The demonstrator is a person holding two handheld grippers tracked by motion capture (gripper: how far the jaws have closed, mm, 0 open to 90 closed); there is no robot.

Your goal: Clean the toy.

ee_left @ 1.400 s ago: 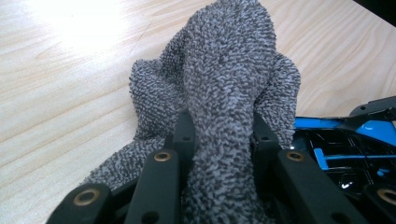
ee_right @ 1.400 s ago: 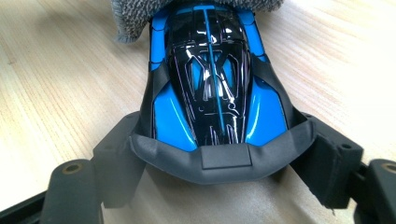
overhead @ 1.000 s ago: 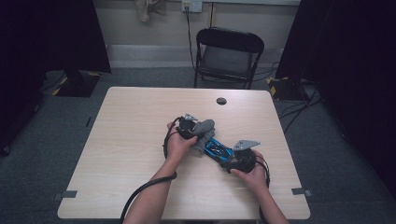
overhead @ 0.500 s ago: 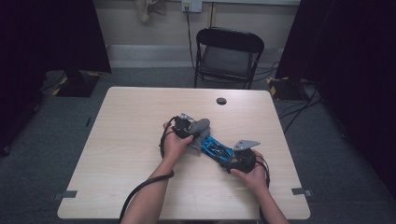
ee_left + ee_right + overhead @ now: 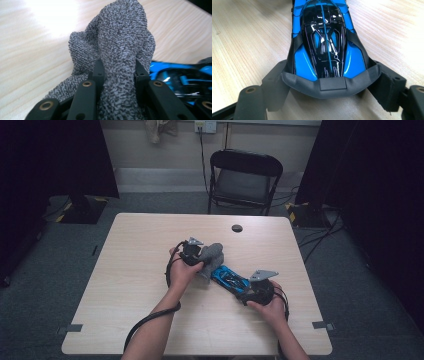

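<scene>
The left gripper [image 5: 117, 72] pinches a grey cloth [image 5: 120, 45] tight between nearly closed jaws, the fabric bunching up over the pads. The right gripper [image 5: 329, 82] stands wide, clamped on the blunt end of a blue toy car [image 5: 324, 42] that stretches away from it along the table [image 5: 242, 37]. The cloth rests against the car's far end, hiding it; the car's wheels cannot be made out.

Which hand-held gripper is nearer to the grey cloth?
Left. The left hand-held gripper is shut on the grey cloth. The right hand-held gripper grips the blue toy car, beside the cloth.
</scene>
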